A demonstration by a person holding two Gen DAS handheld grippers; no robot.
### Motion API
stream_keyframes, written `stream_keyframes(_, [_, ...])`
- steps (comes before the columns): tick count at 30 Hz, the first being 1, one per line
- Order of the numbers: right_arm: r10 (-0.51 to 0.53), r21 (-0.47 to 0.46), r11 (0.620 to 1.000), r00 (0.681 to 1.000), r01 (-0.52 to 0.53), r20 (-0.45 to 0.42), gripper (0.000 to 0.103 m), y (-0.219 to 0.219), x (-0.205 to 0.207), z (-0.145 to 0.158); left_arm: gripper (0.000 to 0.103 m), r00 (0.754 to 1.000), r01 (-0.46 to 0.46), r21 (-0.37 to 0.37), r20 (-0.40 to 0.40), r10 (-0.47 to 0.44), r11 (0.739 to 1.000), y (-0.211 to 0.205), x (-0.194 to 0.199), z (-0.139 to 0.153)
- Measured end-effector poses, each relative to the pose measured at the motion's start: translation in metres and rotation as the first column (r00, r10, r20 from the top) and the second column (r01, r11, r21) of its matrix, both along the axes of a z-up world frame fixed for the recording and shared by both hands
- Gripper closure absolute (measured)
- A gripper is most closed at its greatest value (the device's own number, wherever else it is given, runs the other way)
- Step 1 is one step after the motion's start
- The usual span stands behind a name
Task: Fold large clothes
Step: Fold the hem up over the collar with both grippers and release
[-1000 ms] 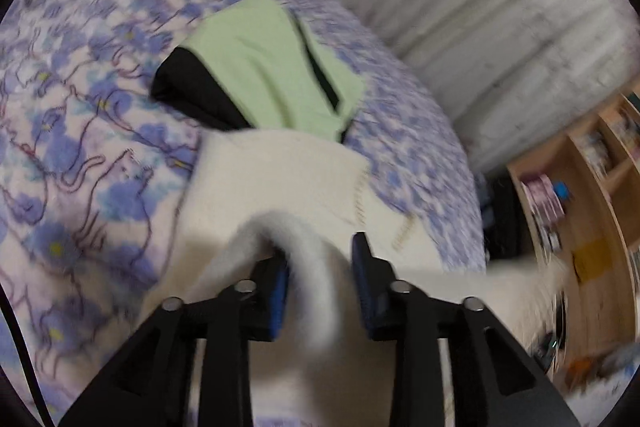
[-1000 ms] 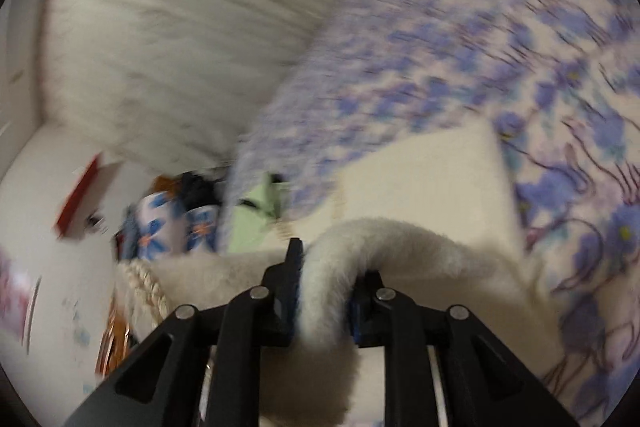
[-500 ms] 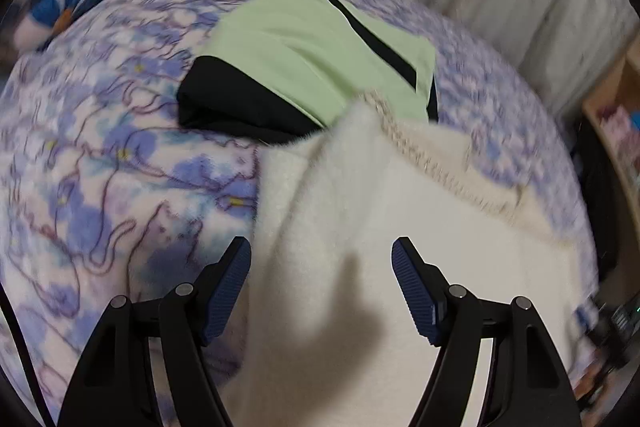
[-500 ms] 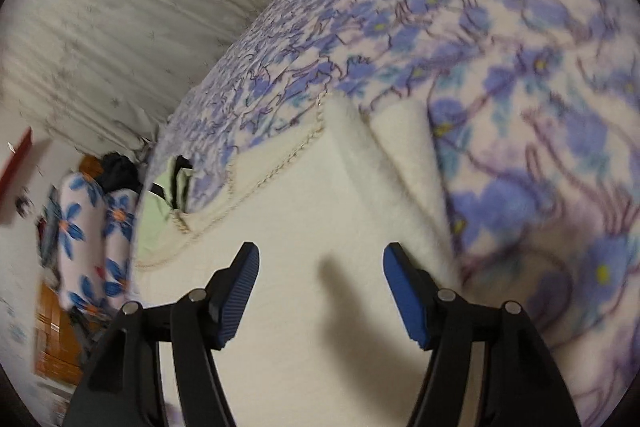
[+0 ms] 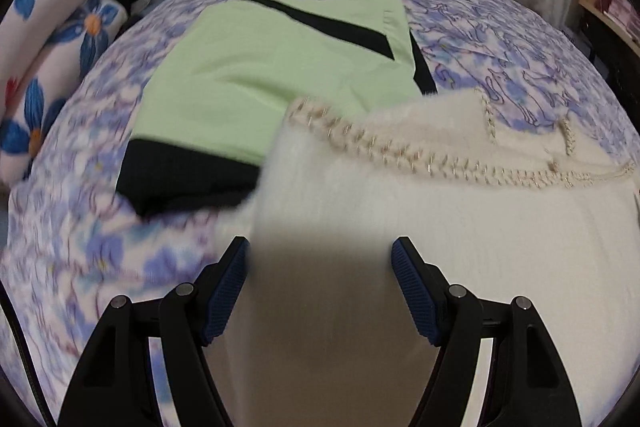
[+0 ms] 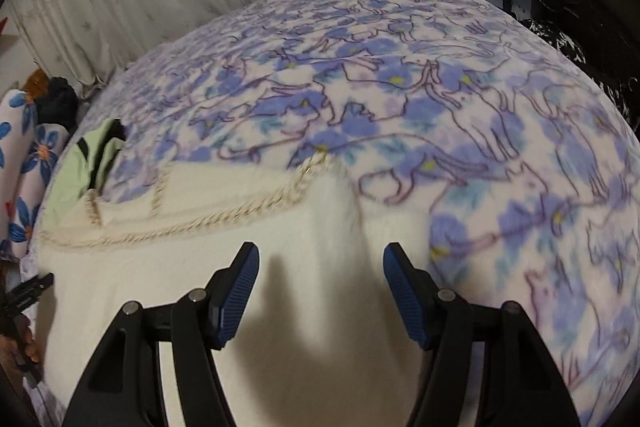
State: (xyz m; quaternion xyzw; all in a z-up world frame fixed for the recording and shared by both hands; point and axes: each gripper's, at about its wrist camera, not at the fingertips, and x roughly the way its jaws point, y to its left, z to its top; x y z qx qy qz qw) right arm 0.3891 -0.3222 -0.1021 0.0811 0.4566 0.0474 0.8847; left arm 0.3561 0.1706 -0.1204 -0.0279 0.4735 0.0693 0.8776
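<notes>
On the bed, over the blanket (image 6: 460,99) with blue flowers and cats, lies the fluffy white garment (image 5: 460,247). It is spread flat right under both of your tools, with its braided trim (image 5: 384,151) on the far edge. One far corner rests on the green and black garment (image 5: 256,75), which looks folded already and set aside by the flowered pillow (image 5: 52,39).

Your left gripper (image 5: 320,279) has its jaws wide apart, and nothing is between the blue pads. Your right gripper (image 6: 320,281) is the same, jaws apart and empty. That fits, I think: a fold is laid down, so you do not need to hold the cloth. Both tools point down at the white cloth, maybe so you can pick the next edge to fold.
</notes>
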Motion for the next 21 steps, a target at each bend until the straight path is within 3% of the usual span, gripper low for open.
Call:
stream_keyframes(3, [0.014,0.015,1.0,1.0,-0.014,-0.004,0.039,0.003,0.012,-0.007,0.032,1.0,0.003,0.011,0.008,-0.003,1.0,0.001,0.016,0.001])
stream_keyframes(5, [0.05,0.029,0.998,0.999,-0.05,-0.002,0.045,0.009,0.016,-0.011,0.039,1.0,0.006,0.004,0.015,-0.006,1.0,0.0,0.021,0.001])
stream_keyframes(7, [0.064,-0.024,0.998,0.998,-0.064,-0.01,0.078,0.018,0.015,-0.014,0.072,0.999,0.027,-0.012,0.025,-0.027,1.0,-0.003,0.024,0.001])
stream_keyframes(9, [0.061,-0.058,0.997,0.998,-0.06,0.019,0.094,0.021,0.009,-0.012,0.096,0.999,0.027,0.035,0.044,-0.028,0.999,-0.009,0.022,0.001])
stream_keyframes(12, [0.032,-0.042,0.999,0.995,-0.029,0.093,0.095,0.014,-0.003,0.002,0.097,0.995,0.024,0.079,0.097,-0.032,0.997,-0.017,0.013,0.009])
stream_keyframes(17, [-0.041,0.029,0.999,0.976,0.035,0.216,0.095,0.002,-0.009,0.039,0.097,0.985,-0.025,0.034,0.17,0.018,0.999,-0.012,0.014,0.041])
stream_keyframes(21, [-0.096,0.043,0.995,0.975,0.09,0.201,0.095,0.003,0.017,0.037,0.097,0.974,-0.071,0.046,0.217,0.06,0.996,-0.013,0.032,0.049])
